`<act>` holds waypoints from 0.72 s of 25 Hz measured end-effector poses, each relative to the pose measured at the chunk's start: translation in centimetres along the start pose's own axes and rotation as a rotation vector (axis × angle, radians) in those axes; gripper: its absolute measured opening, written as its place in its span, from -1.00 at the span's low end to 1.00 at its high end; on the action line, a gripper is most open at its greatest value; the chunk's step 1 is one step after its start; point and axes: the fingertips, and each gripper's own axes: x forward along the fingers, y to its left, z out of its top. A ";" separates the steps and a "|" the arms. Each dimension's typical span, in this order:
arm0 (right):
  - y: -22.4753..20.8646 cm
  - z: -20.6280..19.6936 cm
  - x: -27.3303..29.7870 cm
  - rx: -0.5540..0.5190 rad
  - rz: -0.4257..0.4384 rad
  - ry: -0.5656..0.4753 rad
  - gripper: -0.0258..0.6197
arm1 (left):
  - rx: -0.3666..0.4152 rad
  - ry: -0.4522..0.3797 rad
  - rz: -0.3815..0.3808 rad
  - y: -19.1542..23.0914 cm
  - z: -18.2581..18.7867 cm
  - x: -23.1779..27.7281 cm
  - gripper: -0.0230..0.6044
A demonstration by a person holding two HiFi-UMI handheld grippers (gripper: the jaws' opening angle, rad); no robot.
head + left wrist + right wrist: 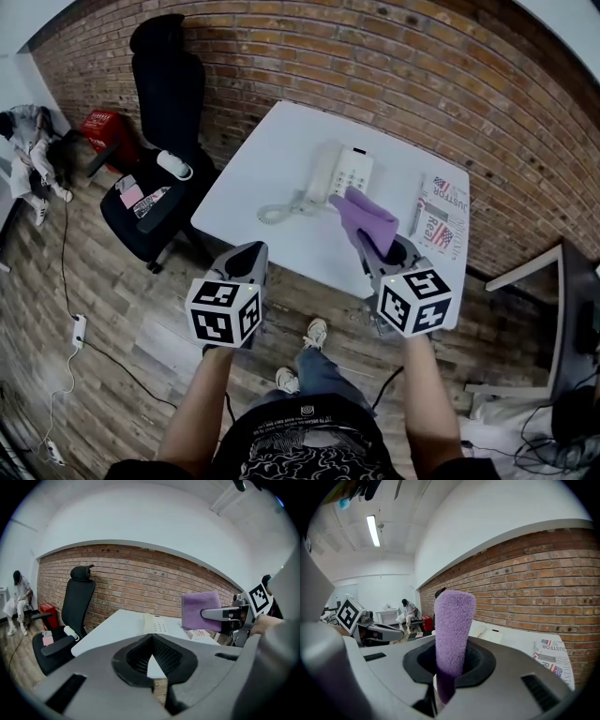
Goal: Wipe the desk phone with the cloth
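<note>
right tongs [368, 246] clamped on purple cloth [364, 216] near desk phone [342, 173] — left tongs [251, 255] together, empty

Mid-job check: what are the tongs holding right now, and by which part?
The right tongs pinch the purple cloth by one end; the rest sticks out free past the jaws. The left tongs are shut on nothing.

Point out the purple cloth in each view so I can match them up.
Head view: purple cloth right of centre, clamped in the right gripper, just below the desk phone.
Left gripper view: purple cloth right of centre, at mid-height.
Right gripper view: purple cloth dead centre, upright between the jaws.
Shared landmark: the brick wall behind it.
</note>
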 end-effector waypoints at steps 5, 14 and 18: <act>-2.3 -0.1 1.9 0.000 -0.021 0.007 -0.79 | 0.014 0.012 -0.006 1.0 0.4 2.2 -0.92; -7.4 1.4 7.0 0.001 -0.050 0.019 -0.79 | 0.026 0.020 -0.021 3.1 3.3 8.8 -0.92; -10.4 2.6 8.8 -0.004 -0.064 0.024 -0.79 | 0.039 0.024 -0.035 3.0 5.4 12.0 -0.92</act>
